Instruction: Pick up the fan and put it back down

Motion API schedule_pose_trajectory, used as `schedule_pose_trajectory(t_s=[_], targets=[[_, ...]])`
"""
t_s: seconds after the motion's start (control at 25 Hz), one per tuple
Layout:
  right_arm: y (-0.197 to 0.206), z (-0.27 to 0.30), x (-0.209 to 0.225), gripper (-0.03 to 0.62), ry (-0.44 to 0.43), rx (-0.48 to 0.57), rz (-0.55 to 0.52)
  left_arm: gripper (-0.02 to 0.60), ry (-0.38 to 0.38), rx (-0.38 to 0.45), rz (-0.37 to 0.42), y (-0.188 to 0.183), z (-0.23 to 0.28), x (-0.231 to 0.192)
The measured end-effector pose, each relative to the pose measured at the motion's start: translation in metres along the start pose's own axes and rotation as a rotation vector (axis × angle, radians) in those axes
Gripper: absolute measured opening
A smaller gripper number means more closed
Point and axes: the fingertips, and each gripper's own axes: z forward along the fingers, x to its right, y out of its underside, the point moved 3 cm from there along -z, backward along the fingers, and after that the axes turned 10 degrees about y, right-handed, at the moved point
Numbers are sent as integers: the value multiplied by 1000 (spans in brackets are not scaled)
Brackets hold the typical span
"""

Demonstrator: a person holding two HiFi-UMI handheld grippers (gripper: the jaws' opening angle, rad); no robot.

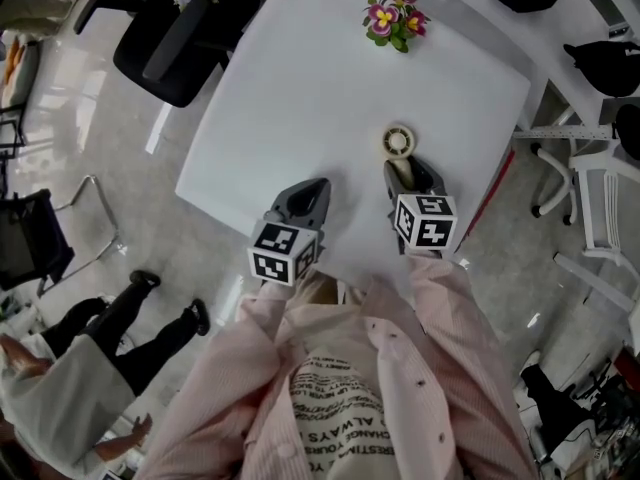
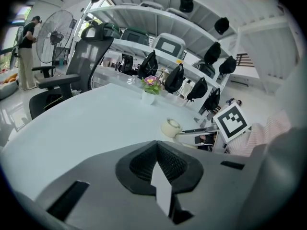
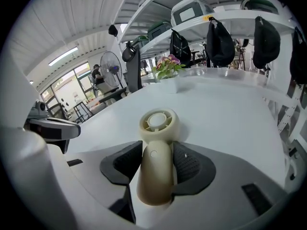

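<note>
Now we have our right gripper (image 3: pixel 156 169) closed on the cream fan (image 3: pixel 156 150). Its handle sits clamped between both dark pads, and its round head sticks out past the fingertips over the white table (image 1: pixel 300 88). Our left gripper (image 1: pixel 308 196) hovers nearby, jaws together and empty.

One fan (image 1: pixel 398 142), two tools (image 1: pixel 318 184) (image 1: pixel 412 172), one posy (image 1: pixel 395 20)
</note>
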Motion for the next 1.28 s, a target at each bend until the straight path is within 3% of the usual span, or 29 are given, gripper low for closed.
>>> schedule_pose_trajectory(t_s=[0.56, 0.88, 1.28], targets=[[-20, -35, -4, 180, -14, 135, -44, 2, 12, 41, 35, -11, -16, 22], [-35, -74, -15, 30, -58, 197, -92, 2, 17, 108, 61, -28, -34, 43], [-62, -130, -29, 2, -136, 294, -82, 2, 30, 204, 150, -60, -67, 71]])
